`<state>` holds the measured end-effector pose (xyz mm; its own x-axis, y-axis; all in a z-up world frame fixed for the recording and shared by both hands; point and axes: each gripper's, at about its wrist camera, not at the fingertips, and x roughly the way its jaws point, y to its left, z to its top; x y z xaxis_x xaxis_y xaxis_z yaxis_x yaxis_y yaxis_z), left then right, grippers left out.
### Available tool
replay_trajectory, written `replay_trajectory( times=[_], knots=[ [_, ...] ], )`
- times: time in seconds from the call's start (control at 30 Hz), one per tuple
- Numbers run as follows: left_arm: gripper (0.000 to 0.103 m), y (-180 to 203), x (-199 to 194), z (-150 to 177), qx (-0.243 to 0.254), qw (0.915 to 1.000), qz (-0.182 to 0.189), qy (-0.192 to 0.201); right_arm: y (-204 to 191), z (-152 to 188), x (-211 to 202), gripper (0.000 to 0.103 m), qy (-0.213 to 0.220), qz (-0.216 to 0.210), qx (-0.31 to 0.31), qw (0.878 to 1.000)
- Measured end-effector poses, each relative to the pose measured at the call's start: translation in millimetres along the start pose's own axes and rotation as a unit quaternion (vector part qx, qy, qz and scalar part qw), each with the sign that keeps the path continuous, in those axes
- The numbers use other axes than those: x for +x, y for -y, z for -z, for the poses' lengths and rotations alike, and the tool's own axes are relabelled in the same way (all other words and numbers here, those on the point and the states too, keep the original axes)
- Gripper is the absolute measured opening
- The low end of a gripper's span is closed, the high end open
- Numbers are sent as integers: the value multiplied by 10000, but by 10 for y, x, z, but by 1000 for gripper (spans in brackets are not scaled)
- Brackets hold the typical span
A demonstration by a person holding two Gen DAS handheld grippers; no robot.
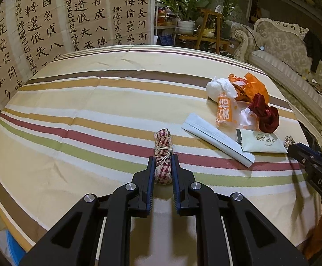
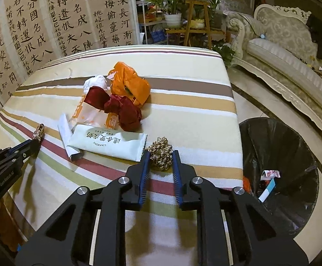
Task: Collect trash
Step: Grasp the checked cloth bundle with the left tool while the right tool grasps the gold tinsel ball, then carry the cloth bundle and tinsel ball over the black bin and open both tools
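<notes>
My left tool [image 1: 163,166] pinches the checked cloth roll [image 1: 162,155] at its near end; it's soft and light, so a mid-body grip suits. My right tool [image 2: 161,161] pinches the gold cord ball [image 2: 160,156], springy and light, on the surface [image 2: 194,115] beside the packet [image 2: 110,143]. The bin [image 2: 278,168] stands just right.

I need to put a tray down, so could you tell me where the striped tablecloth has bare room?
The striped tablecloth is bare across its calligraphy-wall side, past the checked cloth roll. It is crowded near the bin: orange bag, red ribbon, green packet, gold tangle.
</notes>
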<state>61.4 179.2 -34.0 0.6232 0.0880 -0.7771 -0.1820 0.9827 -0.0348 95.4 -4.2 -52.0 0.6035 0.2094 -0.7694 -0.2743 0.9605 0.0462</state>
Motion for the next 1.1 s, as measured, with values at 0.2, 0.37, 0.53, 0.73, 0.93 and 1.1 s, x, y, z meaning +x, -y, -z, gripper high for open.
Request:
replay_trajectory(
  times=[0.2, 0.37, 0.53, 0.73, 0.93, 1.1],
  knots=[
    [16, 36, -70, 19, 44, 9999, -1, 114, 16, 50, -61, 9, 60, 11, 16, 10000],
    [16, 33, -118, 30, 39, 9999, -2, 150, 52, 81, -112, 4, 104, -7, 34, 9999],
    [16, 64, -161, 41, 58, 9998, 9, 183, 74, 102, -153, 3, 138, -27, 73, 9999],
    [16, 66, -201, 49, 65, 9997, 10, 225, 116, 124, -263, 3, 299, 15, 152, 9994],
    [16, 89, -235, 64, 96, 9996, 44, 270, 98, 112, -396, 3, 519, 48, 95, 9986],
    [15, 115, -240, 90, 124, 9996, 64, 256, 113, 153, -348, 3, 386, 93, 47, 9992]
  ],
)
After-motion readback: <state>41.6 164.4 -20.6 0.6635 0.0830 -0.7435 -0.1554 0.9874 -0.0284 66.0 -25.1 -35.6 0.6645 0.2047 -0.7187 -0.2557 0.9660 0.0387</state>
